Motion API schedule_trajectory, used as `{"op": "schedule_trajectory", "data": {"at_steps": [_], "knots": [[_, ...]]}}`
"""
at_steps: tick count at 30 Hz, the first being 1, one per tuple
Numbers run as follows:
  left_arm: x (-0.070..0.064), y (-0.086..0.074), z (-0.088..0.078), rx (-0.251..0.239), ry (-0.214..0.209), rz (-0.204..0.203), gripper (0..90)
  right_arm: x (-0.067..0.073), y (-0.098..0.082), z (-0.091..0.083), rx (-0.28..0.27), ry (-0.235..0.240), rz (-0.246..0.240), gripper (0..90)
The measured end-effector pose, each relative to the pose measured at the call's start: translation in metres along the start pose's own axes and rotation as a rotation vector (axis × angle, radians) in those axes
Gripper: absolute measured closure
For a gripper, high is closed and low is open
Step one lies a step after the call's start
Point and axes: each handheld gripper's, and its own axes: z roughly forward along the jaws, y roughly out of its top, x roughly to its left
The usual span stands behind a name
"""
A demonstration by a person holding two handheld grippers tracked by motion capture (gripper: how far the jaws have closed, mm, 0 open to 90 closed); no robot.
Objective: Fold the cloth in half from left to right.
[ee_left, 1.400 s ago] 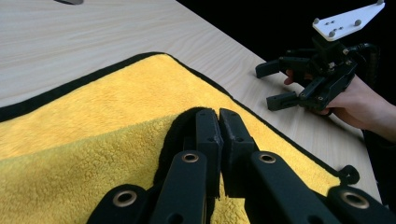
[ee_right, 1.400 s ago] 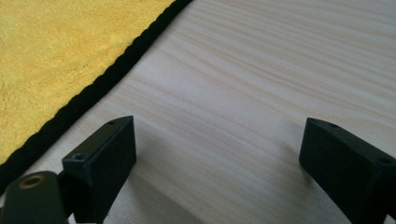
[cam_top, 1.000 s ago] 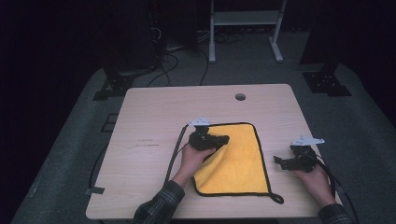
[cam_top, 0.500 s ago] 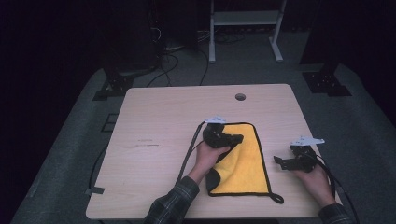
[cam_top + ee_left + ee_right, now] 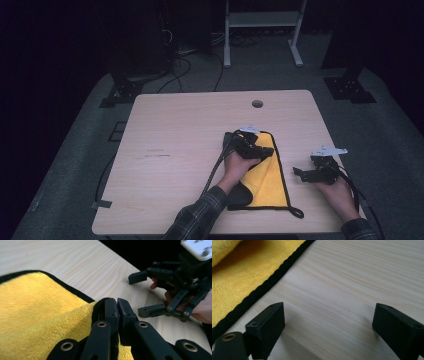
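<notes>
One yellow microfiber cloth [image 5: 267, 175], folded, lower centre of high view. Two grippers: left gripper [image 5: 117, 305] pinching its black-trimmed edge; right gripper [image 5: 328, 322] spread wide over one bare wooden table [image 5: 175, 150].

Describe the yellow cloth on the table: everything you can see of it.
The yellow cloth is a fluffy, towel-like fabric with a black sewn border and a small black loop at its near right corner. It lies on the wooden table, toward the right, partly folded over itself: one edge is lifted and carried across the rest, showing a darker underside near the forearm. The left gripper is shut on that folded edge. The right gripper rests open beside it, apart.
</notes>
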Motion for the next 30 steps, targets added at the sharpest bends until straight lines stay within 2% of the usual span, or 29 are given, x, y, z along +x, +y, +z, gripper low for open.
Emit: {"op": "schedule_trajectory", "data": {"at_steps": [6,12,14,17,20,23,25,28,30], "knots": [[0.000,0.002,0.016,0.068,0.028,-0.002,87.0,0.000,0.000,0.000,0.000,0.000,0.000,9.9],[0.000,0.003,0.024,0.111,0.052,0.008,86.7,0.000,0.000,0.000,0.000,0.001,-0.001,9.9],[0.000,0.003,0.026,0.117,0.052,0.013,85.9,0.000,0.000,0.000,0.000,0.001,-0.001,9.9],[-0.002,0.005,0.022,0.097,0.039,0.016,81.2,0.000,0.000,0.000,0.000,0.002,-0.001,9.9],[-0.007,0.010,0.009,0.061,0.026,0.041,75.9,0.000,0.000,0.000,0.001,0.002,-0.001,9.9],[-0.011,0.014,-0.011,0.033,0.034,0.064,70.6,0.000,0.000,0.000,0.000,0.002,-0.003,9.9],[-0.012,0.013,-0.026,0.019,0.059,0.082,66.2,0.000,0.000,0.000,0.000,0.003,-0.002,10.0],[-0.012,0.006,-0.052,-0.003,0.121,0.106,59.8,0.000,0.000,0.000,0.000,0.003,-0.001,10.0],[-0.009,-0.002,-0.071,0.002,0.183,0.121,54.3,0.000,0.000,0.000,0.000,0.002,0.000,10.0]]}}
